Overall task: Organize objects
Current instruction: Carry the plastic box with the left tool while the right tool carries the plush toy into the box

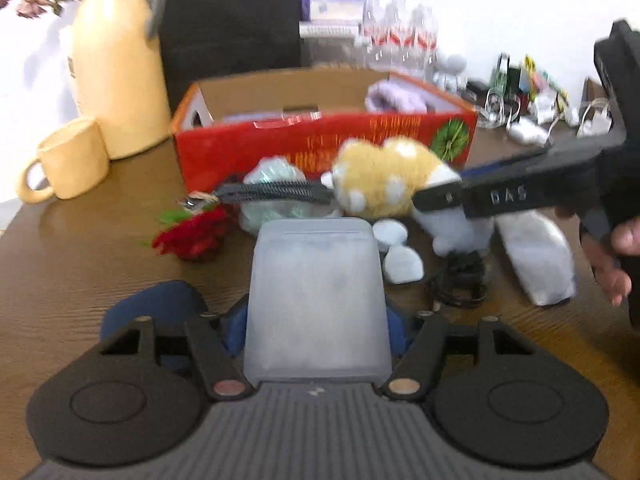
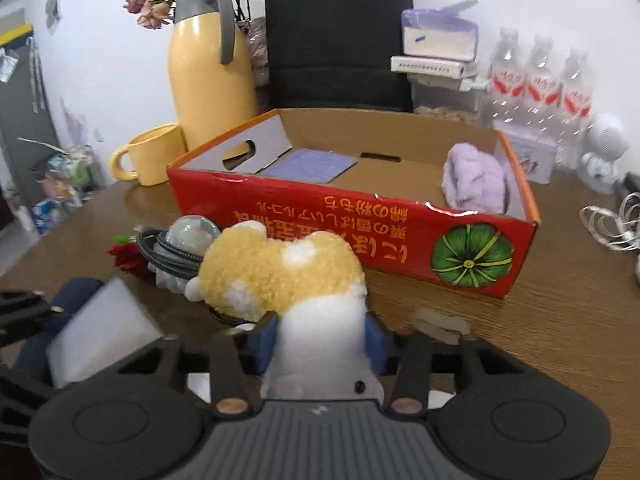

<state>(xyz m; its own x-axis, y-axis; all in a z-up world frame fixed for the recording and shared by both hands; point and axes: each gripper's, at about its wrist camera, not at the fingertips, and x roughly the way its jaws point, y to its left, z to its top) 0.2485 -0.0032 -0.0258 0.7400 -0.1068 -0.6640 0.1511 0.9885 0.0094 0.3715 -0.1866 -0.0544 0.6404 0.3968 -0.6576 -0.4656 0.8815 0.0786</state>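
**Plush toy and frosted box, both held**

Yellow-and-white plush toy (image 2: 280, 276), pinched in right gripper (image 2: 320, 338), above brown wood-grain table (image 2: 540, 320) before red cardboard box (image 2: 360, 216). Left gripper (image 1: 318, 320) clamps frosted plastic box (image 1: 316, 300). Behind: yellow jug (image 2: 204, 68), mug (image 2: 154, 156), white wall (image 2: 100, 40).

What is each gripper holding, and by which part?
Left gripper: frosted translucent box, by its sides. Right gripper: yellow-and-white plush toy, by its white end.

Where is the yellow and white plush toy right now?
The plush toy is clamped between the right gripper fingers, in front of the red cardboard box, beside the coiled black cable.
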